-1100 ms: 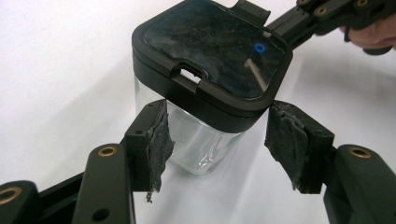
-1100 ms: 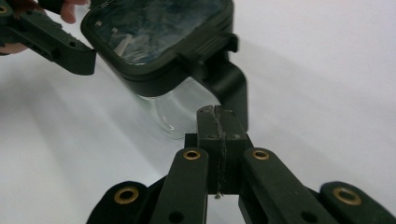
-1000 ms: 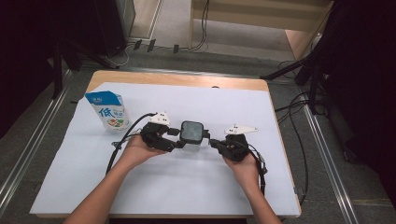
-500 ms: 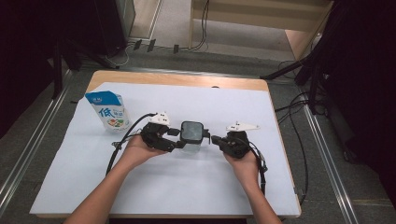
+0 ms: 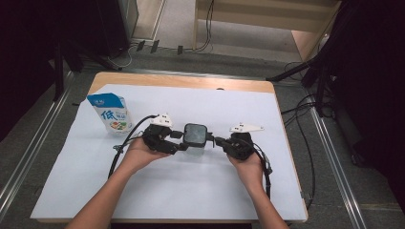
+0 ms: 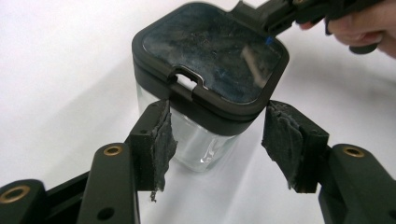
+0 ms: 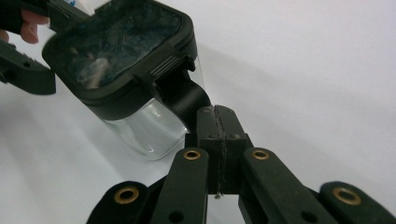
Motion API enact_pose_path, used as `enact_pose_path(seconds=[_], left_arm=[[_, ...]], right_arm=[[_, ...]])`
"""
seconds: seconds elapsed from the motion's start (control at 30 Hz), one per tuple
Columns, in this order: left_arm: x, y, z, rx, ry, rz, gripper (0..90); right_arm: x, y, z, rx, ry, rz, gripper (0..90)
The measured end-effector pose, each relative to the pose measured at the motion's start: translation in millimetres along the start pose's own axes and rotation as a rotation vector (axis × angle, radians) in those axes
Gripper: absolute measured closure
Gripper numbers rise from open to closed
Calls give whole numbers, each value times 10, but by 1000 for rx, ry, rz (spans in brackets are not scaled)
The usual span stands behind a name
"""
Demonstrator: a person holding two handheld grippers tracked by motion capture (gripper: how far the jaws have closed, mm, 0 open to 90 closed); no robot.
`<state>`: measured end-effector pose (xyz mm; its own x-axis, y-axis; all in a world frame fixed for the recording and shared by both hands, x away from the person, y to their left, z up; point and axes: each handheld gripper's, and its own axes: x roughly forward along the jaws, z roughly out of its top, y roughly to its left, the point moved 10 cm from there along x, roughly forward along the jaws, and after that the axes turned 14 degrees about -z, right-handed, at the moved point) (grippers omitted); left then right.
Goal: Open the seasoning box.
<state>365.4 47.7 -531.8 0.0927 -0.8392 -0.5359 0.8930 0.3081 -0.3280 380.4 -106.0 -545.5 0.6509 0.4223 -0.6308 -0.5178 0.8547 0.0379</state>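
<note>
A clear square jar with a black lid (image 5: 196,135) stands on the white sheet at the table's middle. My left gripper (image 5: 183,141) reaches it from the left. In the left gripper view the jar (image 6: 205,70) sits between the two pads of my left gripper (image 6: 219,140); the jaws have just been closing, and a gap is still visible at the right pad (image 6: 280,137). My right gripper (image 5: 218,140) comes from the right, shut. Its closed tips (image 7: 215,114) meet a black piece under the lid's edge (image 7: 184,95); whether they pinch it I cannot tell.
A blue and white pouch (image 5: 111,113) stands upright at the back left of the white sheet (image 5: 200,191). Black cables trail from both grippers across the sheet, one (image 5: 125,143) on the left and one (image 5: 264,167) on the right. Dark stands and cables surround the table.
</note>
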Motion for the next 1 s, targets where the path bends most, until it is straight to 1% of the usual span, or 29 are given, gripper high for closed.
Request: enact_pose_path(seconds=[0.13, 0.23, 0.33, 0.43, 0.5, 0.57, 0.63, 0.7, 0.8, 0.87, 0.9, 0.97, 1.0], left_arm=[[0, -1, -5, 4, 14, 18, 447], [-16, -12, 21, 13, 9, 16, 447], [-44, -46, 67, 19, -9, -3, 465], [-49, -64, 97, 35, 4, -1, 481], [-63, -68, 109, 35, 19, -8, 495], [-81, -80, 122, 34, 34, -27, 529], [-100, -77, 148, 36, 36, -30, 572], [-126, -75, 186, 30, 32, -39, 615], [-163, -79, 263, 38, 21, -52, 691], [-164, -90, 306, 45, 32, -63, 750], [-165, -86, 328, 47, 43, -49, 776], [-163, -110, 380, 52, 52, -64, 825], [-160, -115, 404, 60, 61, -59, 849]], right_arm=[[7, 2, 6, -4, 2, -1, 900], [9, 2, 14, -2, 1, -3, 900], [9, 7, 24, -2, -3, 3, 900], [13, 5, 30, -4, -5, 5, 900], [11, 6, 30, -4, -4, 6, 900], [6, 7, 32, -4, -5, 8, 900], [3, 7, 33, -4, -4, 10, 900], [3, 6, 33, -2, -4, 11, 900], [2, 8, 31, 2, -3, 12, 900], [1, 8, 31, 2, -2, 14, 900], [0, 8, 31, 2, -2, 14, 900], [0, 8, 31, 1, -4, 15, 900], [0, 8, 31, 2, -5, 16, 900]])
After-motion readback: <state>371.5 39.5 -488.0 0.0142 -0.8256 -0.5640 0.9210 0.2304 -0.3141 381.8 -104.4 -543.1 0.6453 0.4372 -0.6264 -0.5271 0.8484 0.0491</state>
